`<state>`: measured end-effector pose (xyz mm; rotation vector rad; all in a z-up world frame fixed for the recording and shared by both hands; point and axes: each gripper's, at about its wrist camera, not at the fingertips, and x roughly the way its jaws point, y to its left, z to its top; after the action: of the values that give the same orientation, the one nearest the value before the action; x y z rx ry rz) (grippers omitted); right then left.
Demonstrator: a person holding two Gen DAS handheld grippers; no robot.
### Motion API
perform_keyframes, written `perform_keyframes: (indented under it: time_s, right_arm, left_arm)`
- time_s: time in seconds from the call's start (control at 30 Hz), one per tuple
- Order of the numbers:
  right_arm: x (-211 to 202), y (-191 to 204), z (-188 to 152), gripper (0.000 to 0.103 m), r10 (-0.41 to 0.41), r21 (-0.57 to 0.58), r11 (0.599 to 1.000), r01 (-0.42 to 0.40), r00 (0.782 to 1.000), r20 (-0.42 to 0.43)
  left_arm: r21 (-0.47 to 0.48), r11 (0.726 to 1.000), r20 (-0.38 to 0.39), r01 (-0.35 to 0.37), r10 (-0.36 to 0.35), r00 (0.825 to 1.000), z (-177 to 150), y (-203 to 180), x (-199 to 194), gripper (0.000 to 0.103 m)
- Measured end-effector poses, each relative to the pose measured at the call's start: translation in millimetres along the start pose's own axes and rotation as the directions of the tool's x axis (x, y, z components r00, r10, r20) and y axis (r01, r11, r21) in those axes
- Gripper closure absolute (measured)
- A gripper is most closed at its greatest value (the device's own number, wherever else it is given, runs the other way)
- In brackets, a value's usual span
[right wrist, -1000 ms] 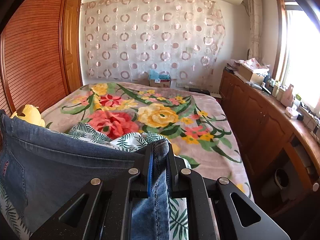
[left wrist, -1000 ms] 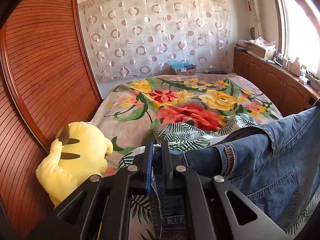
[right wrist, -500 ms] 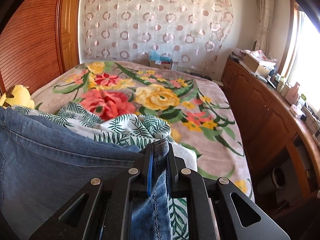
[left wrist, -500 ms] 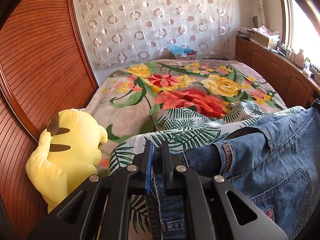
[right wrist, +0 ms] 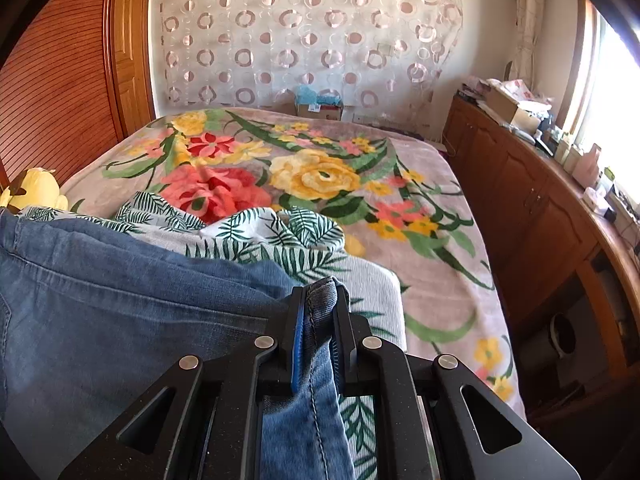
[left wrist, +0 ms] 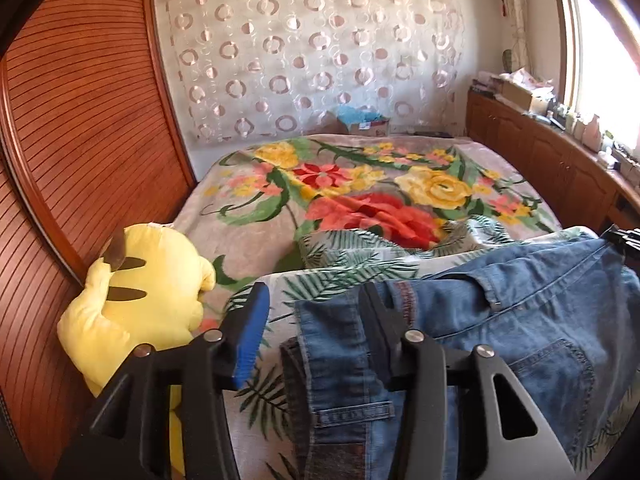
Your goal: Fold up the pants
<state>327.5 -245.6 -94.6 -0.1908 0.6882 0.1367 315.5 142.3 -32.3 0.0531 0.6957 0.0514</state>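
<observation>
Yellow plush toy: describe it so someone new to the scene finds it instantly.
Start at the large bed with the floral blanket and go to its left edge, along the slatted brown wooden wardrobe door. There a soft yellow plush toy leans against the door, beside the leaf-print sheet. It is the only solid yellow stuffed figure, with a dark-tipped ear and brown stripes on its back.

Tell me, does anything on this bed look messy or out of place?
Mostly the leaf-print sheet: it lies bunched and rumpled on the floral blanket, under the jeans. A yellow plush toy sits wedged against the wooden wall. Nothing looks spilled or damaged.
</observation>
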Motion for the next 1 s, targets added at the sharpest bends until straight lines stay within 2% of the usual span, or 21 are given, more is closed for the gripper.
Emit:
perform_keyframes:
  time_s: [0.07, 0.13, 0.17, 0.37, 0.43, 0.57, 0.63, 0.77, 0.87, 1.0]
  right_arm:
    - [-5.2, -1.0, -3.1, 0.092, 0.011, 0.003, 1.000, -0.011, 1.000, -0.011]
    - [-6.6, -3.6, -6.4, 0.092, 0.029, 0.019, 0.999, -0.028, 0.999, -0.029]
    - [-6.4, -5.2, -8.6, 0.092, 0.037, 0.026, 0.999, -0.036, 0.998, -0.041]
    - [-9.6, -13.6, -6.1, 0.092, 0.060, 0.051, 0.997, -0.057, 0.997, -0.054]
    - [-13.3, -16.4, -4.2, 0.083, 0.064, 0.064, 0.996, -0.061, 0.997, -0.048]
    - [-24.7, -18.1, 0.2, 0.077, 0.035, 0.061, 0.998, -0.034, 0.999, -0.012]
    - [-29.6, -21.0, 4.9, 0.068, 0.024, 0.071, 0.997, -0.025, 1.000, 0.014]
    - [-23.5, -19.0, 13.8, 0.064, 0.058, 0.084, 0.995, -0.061, 0.998, 0.035]
    - [5.3, -15.7, 14.5, 0.063, 0.098, 0.073, 0.993, -0.096, 0.995, -0.019]
    - [43.4, -24.4, 6.1, 0.063, 0.102, 0.098, 0.991, -0.091, 0.988, -0.113]
  left_arm:
    - [0.009, 1.000, -0.004, 0.026, -0.026, 1.000, -0.7, -8.8, 0.4, 0.046]
    - [0.013, 0.997, -0.006, 0.072, -0.072, 0.997, -3.2, -21.1, 2.1, 0.026]
    - [0.016, 0.994, -0.013, 0.109, -0.109, 0.994, -5.1, -29.1, 4.2, 0.022]
    - [0.053, 0.977, -0.045, 0.208, -0.206, 0.978, -16.8, -73.8, 13.2, 0.022]
    - [0.066, 0.970, -0.052, 0.235, -0.232, 0.971, -22.0, -88.6, 15.8, 0.022]
    - [0.100, 0.952, -0.069, 0.288, -0.282, 0.957, -30.6, -110.9, 19.2, 0.022]
    - [0.116, 0.947, -0.075, 0.300, -0.293, 0.953, -34.0, -118.0, 20.1, 0.022]
    - [0.142, 0.936, -0.088, 0.324, -0.314, 0.945, -41.3, -127.9, 22.0, 0.022]
    - [0.148, 0.929, -0.094, 0.338, -0.327, 0.940, -45.9, -131.1, 20.9, 0.022]
    - [0.156, 0.922, -0.097, 0.355, -0.343, 0.934, -50.7, -132.4, 19.8, 0.022]
